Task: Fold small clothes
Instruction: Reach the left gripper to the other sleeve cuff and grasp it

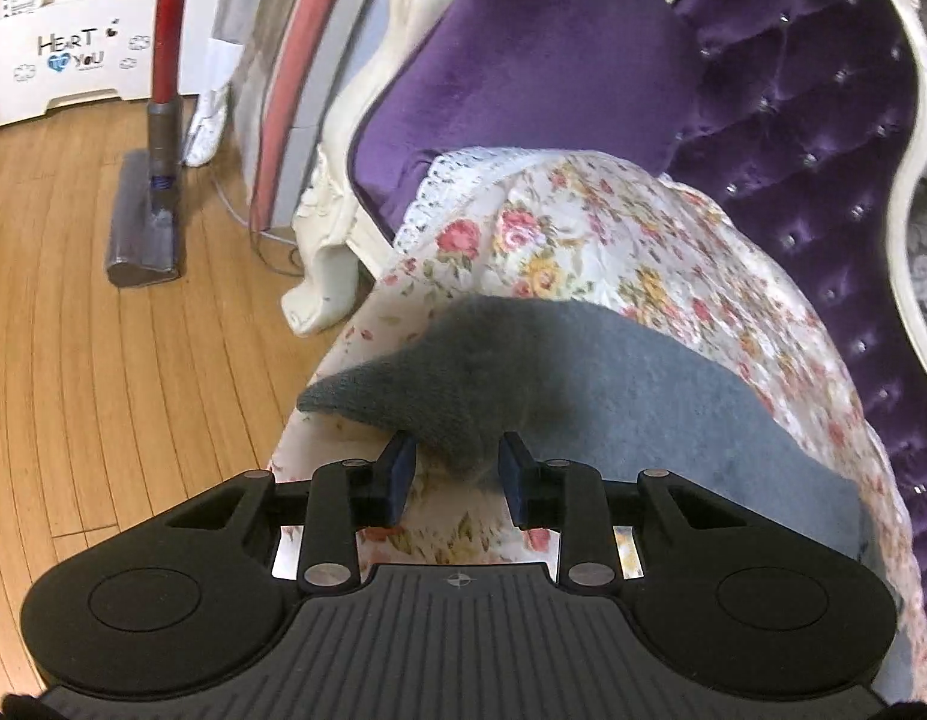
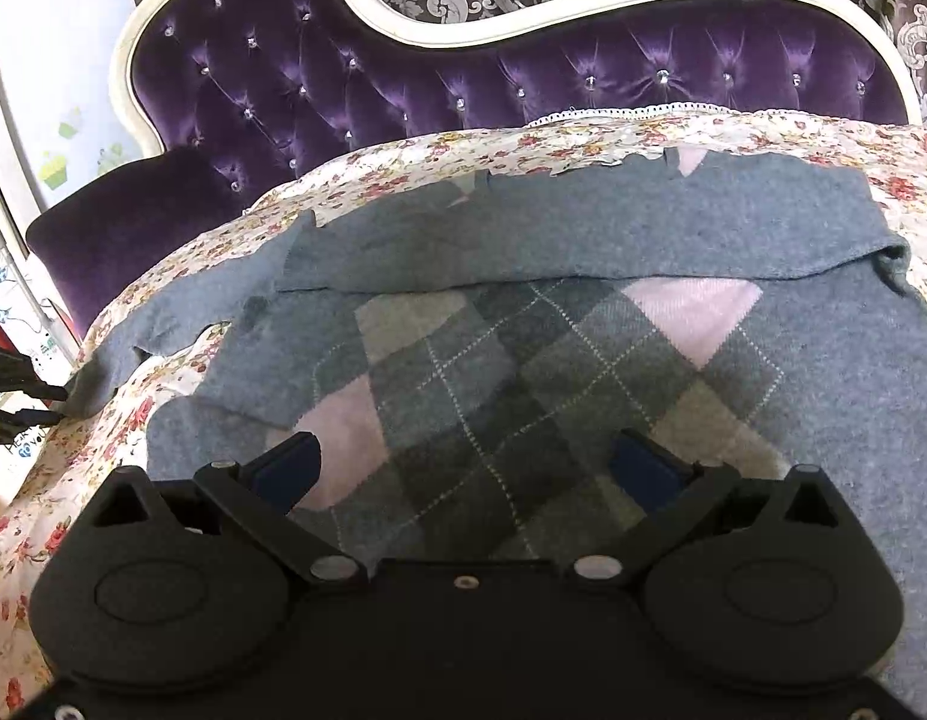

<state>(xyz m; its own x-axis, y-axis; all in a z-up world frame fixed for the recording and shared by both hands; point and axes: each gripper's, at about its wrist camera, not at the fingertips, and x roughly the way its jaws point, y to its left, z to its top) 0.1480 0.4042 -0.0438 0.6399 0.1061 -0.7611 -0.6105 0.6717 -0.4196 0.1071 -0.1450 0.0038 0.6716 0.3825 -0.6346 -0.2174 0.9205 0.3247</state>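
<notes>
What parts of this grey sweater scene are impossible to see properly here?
- Left wrist view: whether the left tool truly pinches the sleeve tip; the bunched cloth hides the contact.
- Right wrist view: the sweater hem, hidden behind the right tool body.
- Right wrist view: the sweater's right edge, cut off.

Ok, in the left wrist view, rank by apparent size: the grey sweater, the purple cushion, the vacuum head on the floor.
1. grey sweater, though it lies nearest the camera, which inflates it
2. purple cushion, close behind in apparent size, so this order is unsure
3. vacuum head, clearly the smallest
</notes>
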